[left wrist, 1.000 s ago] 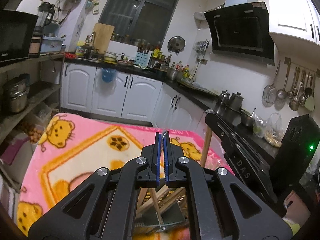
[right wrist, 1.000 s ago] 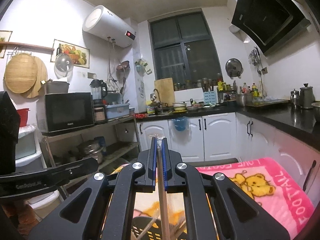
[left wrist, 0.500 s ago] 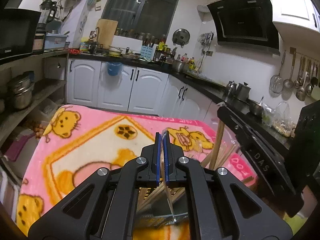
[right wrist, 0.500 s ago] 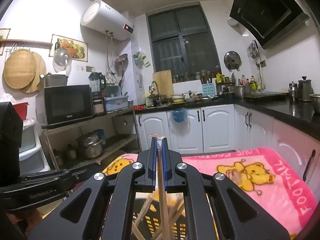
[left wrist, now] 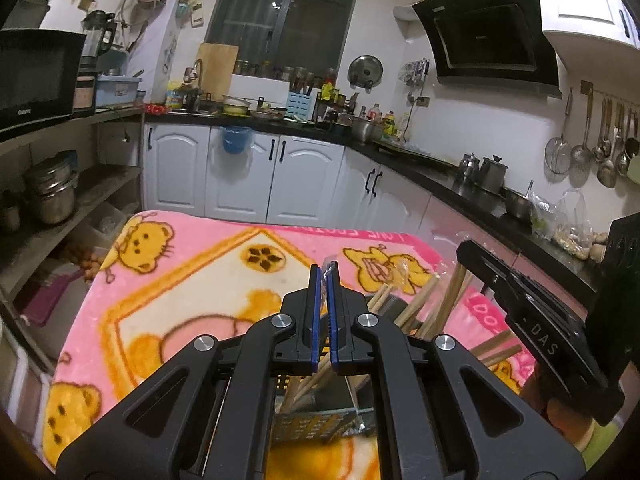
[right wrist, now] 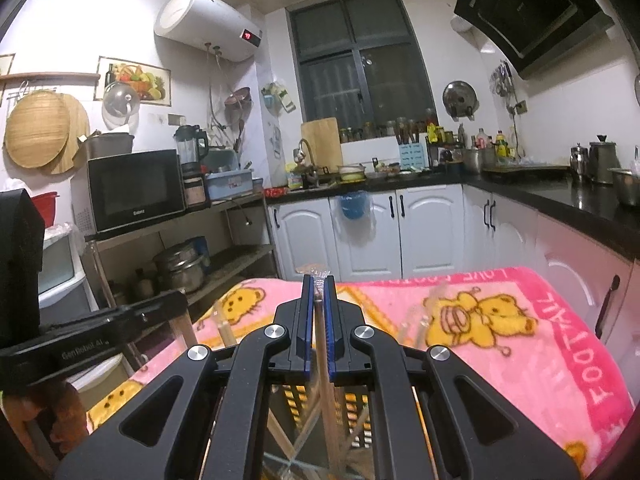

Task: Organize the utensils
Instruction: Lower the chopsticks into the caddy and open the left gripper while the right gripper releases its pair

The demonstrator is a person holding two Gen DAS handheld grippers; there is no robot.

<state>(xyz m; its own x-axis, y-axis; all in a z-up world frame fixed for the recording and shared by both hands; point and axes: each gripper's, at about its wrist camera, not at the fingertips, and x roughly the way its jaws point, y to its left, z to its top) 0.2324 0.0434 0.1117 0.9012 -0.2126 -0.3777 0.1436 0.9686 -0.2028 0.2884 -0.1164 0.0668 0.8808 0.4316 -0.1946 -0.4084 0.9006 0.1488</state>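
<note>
Holding both tools over the pink bear blanket (left wrist: 168,300), we logged the grips first. The left gripper (left wrist: 325,276) had its blue pads nearly together on what looked like a clear plastic wrapper, its crinkled tip poking out just above the pads; whether a chopstick sat inside it we could not tell. The right gripper (right wrist: 319,286) was pinched on a wrapped chopstick (right wrist: 323,360), which ran upright between the pads and down toward the holder below, with the wrapper end sticking out on top.

The perforated utensil holder (left wrist: 316,426) stood near the blanket's near edge, directly under both tools. A loose fan of wooden chopsticks (left wrist: 424,300) leaned out of it toward the right edge of the blanket, tips splayed at different angles.

We judged the step in hand to be lowering the held piece into the holder. To do it well, we noted:
- keep the stick close to vertical so its lower end enters the opening and does not catch the rim
- aim for a gap away from the leaning bundle, which looked easy to knock over
- release only once the lower end is well inside, since the slick wrapper may slide in the pads
- keep the two tools apart; they sat close beside each other over the holder
</note>
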